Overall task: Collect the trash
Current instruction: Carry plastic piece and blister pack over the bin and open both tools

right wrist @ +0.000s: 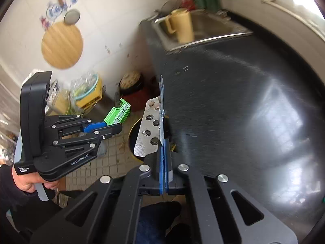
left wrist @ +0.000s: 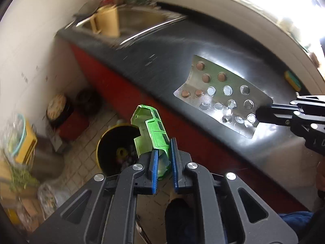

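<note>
Left gripper (left wrist: 164,158) clamped on green toy car shell (left wrist: 151,130); right gripper (right wrist: 164,152) pinched shut on blister pack (left wrist: 221,95). Both items lifted, not yet dropped. Yellow bin (left wrist: 115,148) below, ahead of both grippers; contents blurred, probably trash. Release remaining.

Dark glossy bench (right wrist: 243,85) with red front (left wrist: 113,85), steel sink (right wrist: 213,26) at its far end, yellow jug (right wrist: 182,26) standing in it, round wooden board (right wrist: 62,45) on white tiled wall (right wrist: 113,20), green-and-yellow sponge (left wrist: 292,80) near window, small-tiled floor (right wrist: 113,152)
</note>
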`<action>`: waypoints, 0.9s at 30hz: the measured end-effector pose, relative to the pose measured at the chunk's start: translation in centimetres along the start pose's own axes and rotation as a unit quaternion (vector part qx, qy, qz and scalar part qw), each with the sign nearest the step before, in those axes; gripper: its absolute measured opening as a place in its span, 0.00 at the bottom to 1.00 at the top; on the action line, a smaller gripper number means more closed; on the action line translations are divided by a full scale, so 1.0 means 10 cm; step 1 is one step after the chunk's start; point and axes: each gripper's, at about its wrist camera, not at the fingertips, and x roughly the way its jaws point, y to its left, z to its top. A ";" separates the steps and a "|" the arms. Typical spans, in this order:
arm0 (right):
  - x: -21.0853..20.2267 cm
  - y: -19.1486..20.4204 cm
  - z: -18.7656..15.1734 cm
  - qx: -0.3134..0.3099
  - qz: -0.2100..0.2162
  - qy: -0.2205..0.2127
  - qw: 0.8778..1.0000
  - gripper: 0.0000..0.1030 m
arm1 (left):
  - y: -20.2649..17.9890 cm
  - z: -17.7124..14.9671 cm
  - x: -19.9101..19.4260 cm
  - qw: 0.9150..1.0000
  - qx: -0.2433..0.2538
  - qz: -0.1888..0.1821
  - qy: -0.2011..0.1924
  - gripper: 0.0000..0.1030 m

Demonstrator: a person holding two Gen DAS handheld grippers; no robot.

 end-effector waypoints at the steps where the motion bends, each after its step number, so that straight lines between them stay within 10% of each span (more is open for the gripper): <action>1: 0.14 0.07 0.05 -0.006 0.002 0.012 1.000 0.02 | 0.10 -0.05 0.06 1.000 -0.010 0.003 0.004 0.10; 19: 1.62 0.53 0.66 -0.047 -0.037 0.101 0.993 0.02 | 1.25 -0.25 1.06 0.993 -0.109 -0.020 0.040 0.10; 23: 1.79 0.52 0.73 -0.051 -0.047 0.130 0.989 0.02 | 1.31 -0.29 1.29 0.993 -0.105 0.003 0.062 0.74; 27: 1.68 0.47 0.72 -0.049 -0.040 0.127 0.990 0.02 | 1.36 -0.33 1.28 0.992 -0.112 0.010 0.054 0.74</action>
